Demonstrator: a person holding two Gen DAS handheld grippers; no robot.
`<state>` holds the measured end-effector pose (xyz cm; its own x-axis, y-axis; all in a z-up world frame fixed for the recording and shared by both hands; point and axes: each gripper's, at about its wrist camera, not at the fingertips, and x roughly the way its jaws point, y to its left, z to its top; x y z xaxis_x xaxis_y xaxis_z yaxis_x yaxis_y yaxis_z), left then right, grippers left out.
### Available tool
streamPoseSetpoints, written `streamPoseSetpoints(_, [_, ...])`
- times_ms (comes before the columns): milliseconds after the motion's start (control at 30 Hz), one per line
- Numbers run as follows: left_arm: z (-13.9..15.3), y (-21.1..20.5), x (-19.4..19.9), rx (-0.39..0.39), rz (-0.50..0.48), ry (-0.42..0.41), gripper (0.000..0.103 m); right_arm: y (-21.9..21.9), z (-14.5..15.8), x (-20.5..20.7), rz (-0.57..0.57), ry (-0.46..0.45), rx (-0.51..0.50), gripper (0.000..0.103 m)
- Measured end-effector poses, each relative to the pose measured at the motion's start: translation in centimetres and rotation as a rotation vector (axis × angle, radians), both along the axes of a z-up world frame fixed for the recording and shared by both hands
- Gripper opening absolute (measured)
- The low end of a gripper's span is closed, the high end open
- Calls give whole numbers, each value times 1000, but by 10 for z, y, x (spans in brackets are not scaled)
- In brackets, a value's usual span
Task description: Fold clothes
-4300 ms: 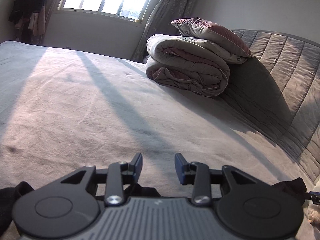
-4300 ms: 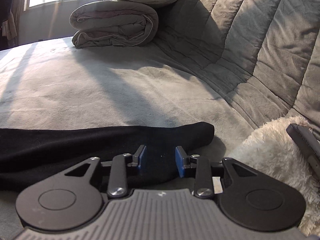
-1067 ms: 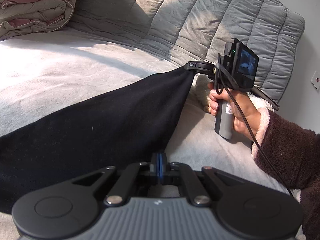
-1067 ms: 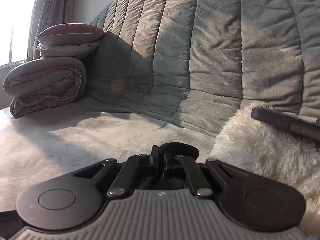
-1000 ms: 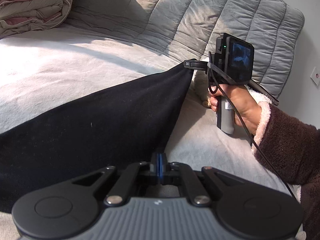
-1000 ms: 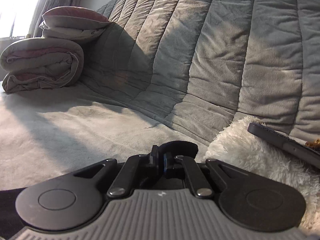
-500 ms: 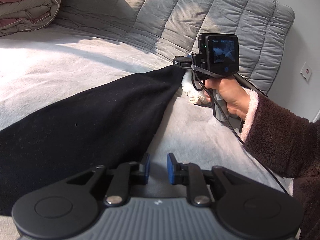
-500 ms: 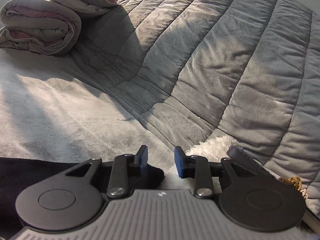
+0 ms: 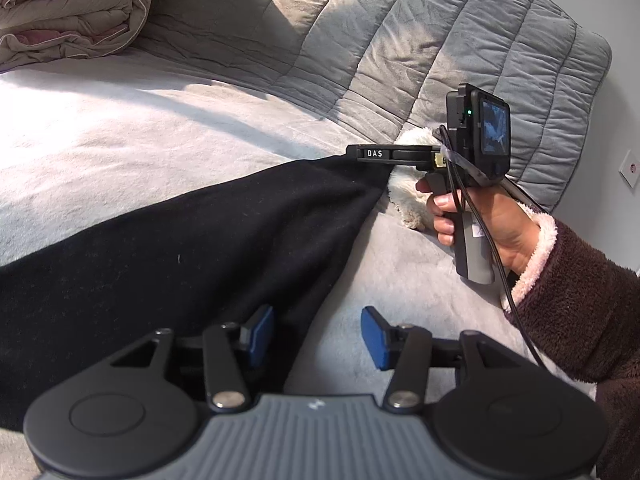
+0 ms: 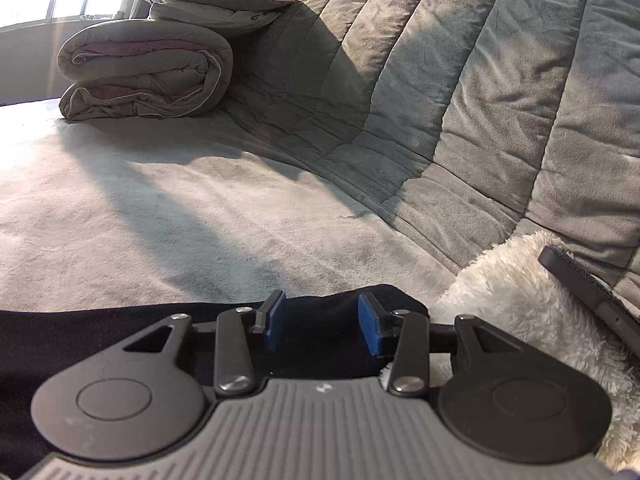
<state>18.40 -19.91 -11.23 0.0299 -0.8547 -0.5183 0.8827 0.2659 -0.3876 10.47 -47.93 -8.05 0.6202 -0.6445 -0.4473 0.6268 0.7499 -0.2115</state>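
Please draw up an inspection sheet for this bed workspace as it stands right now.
Surface: grey bed sheet, partly sunlit.
Job's things: black garment spread flat across the sheet.
Clutter: white fluffy item with a dark flat device lying on it.
Grippers: left gripper open, having just been opening, garment edge between its fingers; right gripper open over the garment's end.
Cables: black cable hanging from the right gripper's handle.
Surroundings: quilted headboard, rolled duvet.
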Motion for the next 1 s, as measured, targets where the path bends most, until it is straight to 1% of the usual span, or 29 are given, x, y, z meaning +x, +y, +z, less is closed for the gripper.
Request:
streamPoseSetpoints(33, [1, 0, 1, -2, 6, 1, 51, 1, 1, 0, 10, -7, 15, 44])
streamPoseSetpoints(100, [4, 2, 2, -12, 26, -3, 57, 6, 4, -2, 26, -11, 26, 47])
streamPoseSetpoints(233, [17, 9, 5, -30, 95, -12, 60, 24, 16, 0, 68, 25, 20, 48])
streamPoseSetpoints(267, [23, 12, 5, -24, 125, -19, 63, 30, 21, 0, 78, 34, 19, 48])
streamPoseSetpoints(367, [41, 21, 2, 27, 223, -72, 64, 53, 42, 0, 118, 30, 24, 48])
streamPoseSetpoints(433, [53, 32, -2, 65, 273, -106, 65, 73, 60, 0, 155, 9, 27, 51])
streamPoseSetpoints(500, [65, 47, -8, 95, 328, -131, 67, 93, 74, -1, 190, -10, 27, 55])
streamPoseSetpoints(633, [81, 83, -17, 173, 505, -114, 67, 135, 97, -2, 259, -29, 34, 55])
streamPoseSetpoints(767, [94, 122, -34, 246, 645, -123, 70, 175, 115, -6, 324, -40, 63, 55])
streamPoseSetpoints(867, [108, 156, -49, 284, 728, -119, 77, 208, 129, -11, 379, -35, 76, 56])
streamPoseSetpoints(933, [115, 180, -61, 294, 765, -130, 80, 228, 136, -15, 414, -32, 71, 60])
streamPoseSetpoints(1000, [122, 203, -73, 303, 800, -139, 83, 251, 142, -19, 455, -25, 56, 61])
